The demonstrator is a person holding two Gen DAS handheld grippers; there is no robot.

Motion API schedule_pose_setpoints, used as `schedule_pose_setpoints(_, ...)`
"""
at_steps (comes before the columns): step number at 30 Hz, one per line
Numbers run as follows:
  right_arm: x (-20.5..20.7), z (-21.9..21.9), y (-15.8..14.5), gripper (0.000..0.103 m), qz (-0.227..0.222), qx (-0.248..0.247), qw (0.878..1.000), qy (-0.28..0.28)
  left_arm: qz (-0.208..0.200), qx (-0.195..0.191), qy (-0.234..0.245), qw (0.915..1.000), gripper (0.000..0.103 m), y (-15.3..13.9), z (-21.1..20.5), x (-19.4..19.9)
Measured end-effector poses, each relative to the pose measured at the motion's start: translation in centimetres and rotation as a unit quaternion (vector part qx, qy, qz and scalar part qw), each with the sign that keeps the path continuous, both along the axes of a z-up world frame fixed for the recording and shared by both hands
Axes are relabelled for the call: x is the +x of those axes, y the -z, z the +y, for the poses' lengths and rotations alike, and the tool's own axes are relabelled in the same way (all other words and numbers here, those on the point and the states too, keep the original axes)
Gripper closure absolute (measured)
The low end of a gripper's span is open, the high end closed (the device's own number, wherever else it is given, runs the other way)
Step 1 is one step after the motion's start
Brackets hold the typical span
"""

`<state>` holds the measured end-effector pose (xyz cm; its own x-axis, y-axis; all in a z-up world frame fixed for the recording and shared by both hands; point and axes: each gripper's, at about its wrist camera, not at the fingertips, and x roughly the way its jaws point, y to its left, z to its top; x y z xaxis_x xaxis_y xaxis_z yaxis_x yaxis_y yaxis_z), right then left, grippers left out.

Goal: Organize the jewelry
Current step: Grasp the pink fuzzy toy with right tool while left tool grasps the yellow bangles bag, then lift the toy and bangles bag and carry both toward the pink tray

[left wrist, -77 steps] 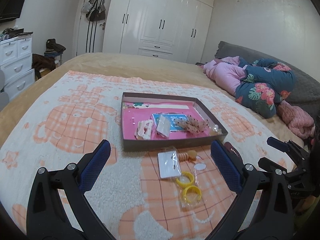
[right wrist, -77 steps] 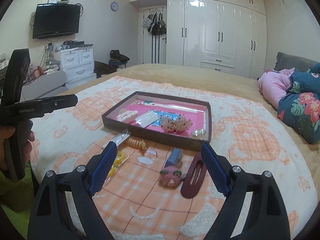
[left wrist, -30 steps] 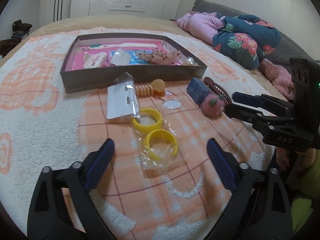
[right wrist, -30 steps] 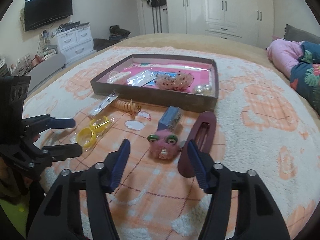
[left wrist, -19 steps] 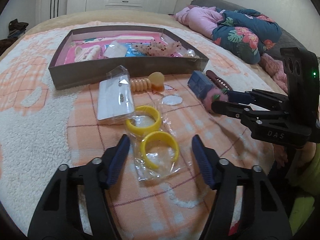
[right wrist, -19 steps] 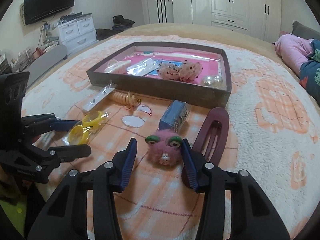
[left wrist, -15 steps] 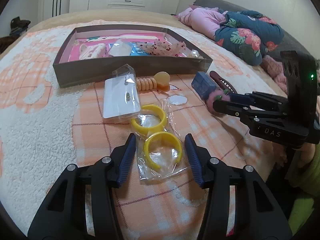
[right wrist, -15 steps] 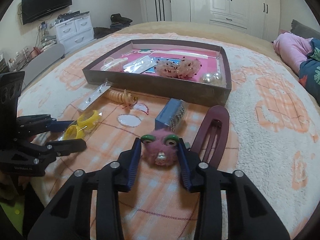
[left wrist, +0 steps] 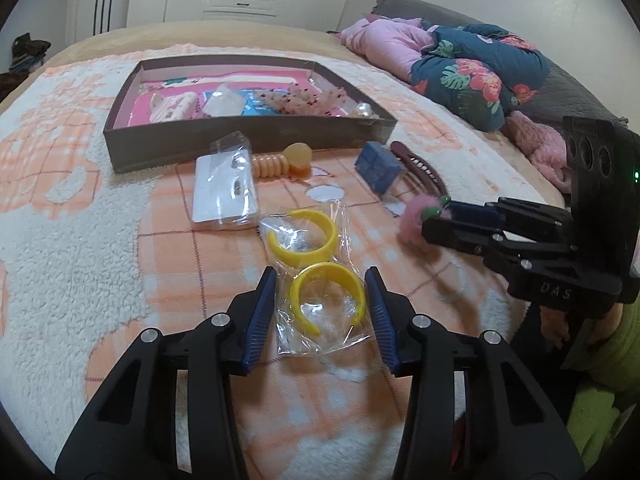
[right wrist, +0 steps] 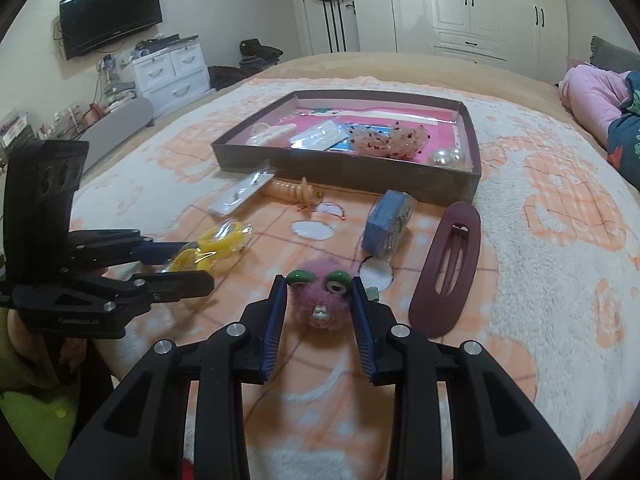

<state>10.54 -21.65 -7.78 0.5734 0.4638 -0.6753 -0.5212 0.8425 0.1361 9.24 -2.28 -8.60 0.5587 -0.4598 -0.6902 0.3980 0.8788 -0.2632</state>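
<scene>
On the orange-checked blanket lies a clear bag with two yellow hoops (left wrist: 304, 236). My left gripper (left wrist: 320, 276) straddles the nearer hoop, its jaws closing, and the blue pads touch the bag's sides. A pink fuzzy clip with green eyes (right wrist: 320, 304) sits between the closing jaws of my right gripper (right wrist: 319, 282), whose pads press its fluff. Each gripper shows in the other's view: left gripper (right wrist: 198, 262), right gripper (left wrist: 436, 216). The brown box (left wrist: 240, 140) with a pink floor holds several pieces, beyond both grippers.
Loose in front of the box: an earring card in plastic (left wrist: 224, 188), an orange spiral tie (left wrist: 276, 164), a blue packet (right wrist: 386, 220) and a maroon hair clip (right wrist: 444, 276). Bundled bedding (left wrist: 460, 64) lies on the right. White drawers (right wrist: 172, 68) stand beside the bed.
Both grippers narrowed from wide apart. The left one now hugs the hoop bag, the right one the pink clip. The right gripper also edged forward onto the clip.
</scene>
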Motion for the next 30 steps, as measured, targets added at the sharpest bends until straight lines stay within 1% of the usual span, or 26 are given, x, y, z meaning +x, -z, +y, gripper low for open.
schedule_pose_setpoints(5, -0.9, -0.6, -1.1, 0.072, -0.013, 0.01, 1.0, 0.006, -0.015, -0.005, 0.005, 0.9999, 0.067, -1.1, -0.3, -0.6)
schedule_pose_setpoints(10, -0.9, -1.3, -1.9, 0.072, -0.021, 0.02, 0.999, 0.016, -0.034, -0.012, -0.004, 0.9993, 0.067, -2.4, 0.1, -0.7)
schedule_pose_setpoints(16, -0.3, -1.4, -3.0, 0.072, -0.03, 0.029, 0.999, 0.019, -0.045, -0.019, -0.028, 0.9984, 0.067, -3.4, 1.5, 0.2)
schedule_pose_setpoints(21, 0.5, -0.7, -3.7, 0.072, -0.041, 0.025, 0.999, 0.01, -0.055, -0.026, -0.052, 0.9967, 0.067, -4.2, 2.9, 1.2)
schedule_pose_setpoints(30, 2.9, 0.3, -4.1, 0.072, -0.047, 0.02, 0.999, 0.007, -0.057, -0.04, -0.083, 0.9941, 0.067, -4.7, 4.9, 3.3)
